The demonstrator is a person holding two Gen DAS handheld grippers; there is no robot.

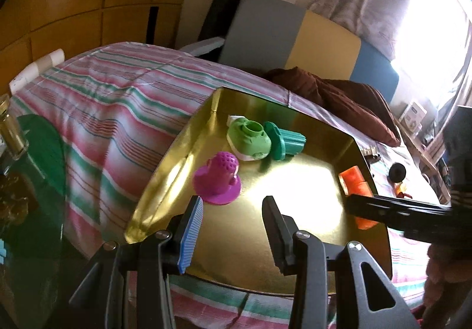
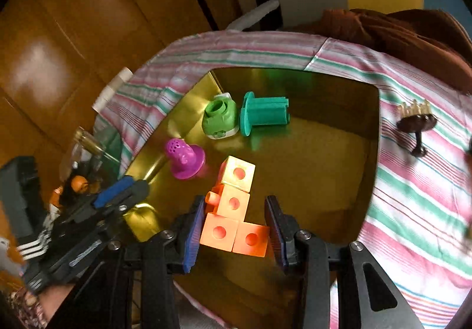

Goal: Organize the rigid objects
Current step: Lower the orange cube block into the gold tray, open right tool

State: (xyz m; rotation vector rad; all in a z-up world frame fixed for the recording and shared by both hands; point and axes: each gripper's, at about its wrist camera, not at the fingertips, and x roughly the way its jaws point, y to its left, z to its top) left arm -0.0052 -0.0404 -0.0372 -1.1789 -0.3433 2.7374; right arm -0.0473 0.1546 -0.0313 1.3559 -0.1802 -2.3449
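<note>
A gold tray (image 1: pixel 165 178) (image 2: pixel 339 181) lies on a striped cloth. Three plastic pieces sit in it: a magenta flanged piece (image 1: pixel 219 178) (image 2: pixel 184 158), a light green one (image 1: pixel 249 140) (image 2: pixel 219 118) and a teal one (image 1: pixel 284 140) (image 2: pixel 262 113) on its side. My right gripper (image 2: pixel 233 225) is shut on an L-shaped orange block piece (image 2: pixel 233 211) (image 1: pixel 352 178), just over the tray's near right part. My left gripper (image 1: pixel 233 211) hangs open over the tray's near edge with nothing between its fingers. It also shows at the left of the right wrist view as the left gripper (image 2: pixel 124 190).
The striped cloth (image 1: pixel 118 99) covers the surface around the tray. A brown cloth (image 1: pixel 339 93) lies behind it. A dark little stand with a gold top (image 2: pixel 416 119) and a black round item (image 1: pixel 396 172) sit right of the tray. A glass bottle (image 1: pixel 11 128) stands at far left.
</note>
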